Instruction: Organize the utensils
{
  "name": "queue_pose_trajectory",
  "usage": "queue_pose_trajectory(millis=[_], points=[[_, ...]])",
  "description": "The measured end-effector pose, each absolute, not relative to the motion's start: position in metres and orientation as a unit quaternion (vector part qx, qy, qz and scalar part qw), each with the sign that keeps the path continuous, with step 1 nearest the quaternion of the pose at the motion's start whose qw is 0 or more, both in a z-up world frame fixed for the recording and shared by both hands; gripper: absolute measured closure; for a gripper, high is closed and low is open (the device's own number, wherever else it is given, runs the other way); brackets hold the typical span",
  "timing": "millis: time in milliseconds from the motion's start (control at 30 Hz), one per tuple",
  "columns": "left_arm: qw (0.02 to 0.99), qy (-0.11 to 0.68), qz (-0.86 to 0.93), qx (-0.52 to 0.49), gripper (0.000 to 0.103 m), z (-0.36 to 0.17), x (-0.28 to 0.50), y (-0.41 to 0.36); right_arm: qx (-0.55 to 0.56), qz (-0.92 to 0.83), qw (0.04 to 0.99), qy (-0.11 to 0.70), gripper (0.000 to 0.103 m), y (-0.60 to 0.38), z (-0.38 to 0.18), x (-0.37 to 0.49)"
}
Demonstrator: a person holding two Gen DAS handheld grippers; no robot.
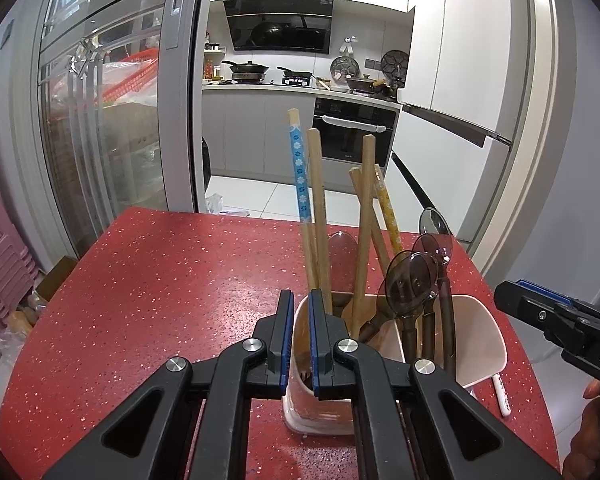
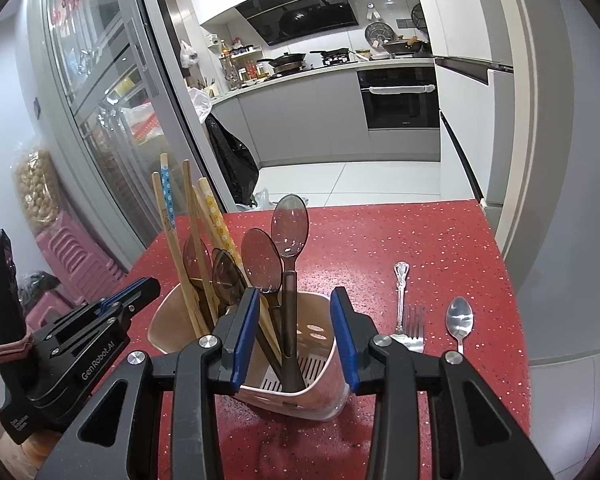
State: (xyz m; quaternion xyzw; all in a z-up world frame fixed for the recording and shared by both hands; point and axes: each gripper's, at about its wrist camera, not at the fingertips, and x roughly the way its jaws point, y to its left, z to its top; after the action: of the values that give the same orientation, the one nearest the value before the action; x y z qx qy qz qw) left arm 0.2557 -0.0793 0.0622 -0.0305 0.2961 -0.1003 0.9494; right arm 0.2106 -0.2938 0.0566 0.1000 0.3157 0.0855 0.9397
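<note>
Left tongs (image 1: 300,300) clamping utensil holder (image 1: 476,344) rim

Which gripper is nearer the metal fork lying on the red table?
Right. The right gripper hovers over the holder, just beside the fork; the left gripper sits at the holder's far side.

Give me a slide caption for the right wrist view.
Right gripper before the utensil holder; fork and spoon remain on the table.

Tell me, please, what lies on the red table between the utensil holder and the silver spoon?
In the right wrist view, a silver fork with an ornate handle lies between the utensil holder and the silver spoon, on the red table.
</note>
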Motion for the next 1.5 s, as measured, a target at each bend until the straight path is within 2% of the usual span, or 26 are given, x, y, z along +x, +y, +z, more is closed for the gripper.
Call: queue_pose_trajectory(millis=[67,100,333,400,467,567,633,1033,1500], points=[[0.949,0.298,-0.098,-0.034,0.009,0.063,0.256,-0.076,0.101,0.085,0.94,0.315,0.063,-0.293,0.058,0.21],[0.951,0.296,-0.084,-0.035,0.0,0.064,0.254,-0.074,0.101,0.085,0.94,0.315,0.063,-0.293,0.058,0.209],[0.959,0.274,-0.073,-0.02,0.0,0.064,0.259,-0.072,0.091,0.078,0.941,0.316,0.062,-0.288,0.06,0.207],[0.958,0.276,-0.071,-0.022,0.0,0.062,0.261,-0.071,0.083,0.073,0.943,0.314,0.049,-0.285,0.061,0.205],[0.957,0.279,-0.07,-0.026,0.0,0.06,0.262,-0.067,0.073,0.065,0.946,0.308,0.016,-0.282,0.063,0.202],[0.957,0.28,-0.07,-0.029,0.0,0.06,0.255,-0.061,0.066,0.051,0.952,0.293,0.01,-0.282,0.067,0.195],[0.957,0.28,-0.068,-0.027,0.0,0.061,0.251,-0.06,0.065,0.044,0.955,0.287,0.0,-0.282,0.068,0.191],[0.965,0.257,-0.054,-0.01,0.0,0.064,0.21,-0.057,0.044,0.004,0.964,0.263,0.0,-0.276,0.066,0.16],[0.971,0.236,-0.039,0.005,0.0,0.041,0.156,-0.05,0.046,-0.018,0.963,0.264,0.0,-0.265,0.033,0.116]])
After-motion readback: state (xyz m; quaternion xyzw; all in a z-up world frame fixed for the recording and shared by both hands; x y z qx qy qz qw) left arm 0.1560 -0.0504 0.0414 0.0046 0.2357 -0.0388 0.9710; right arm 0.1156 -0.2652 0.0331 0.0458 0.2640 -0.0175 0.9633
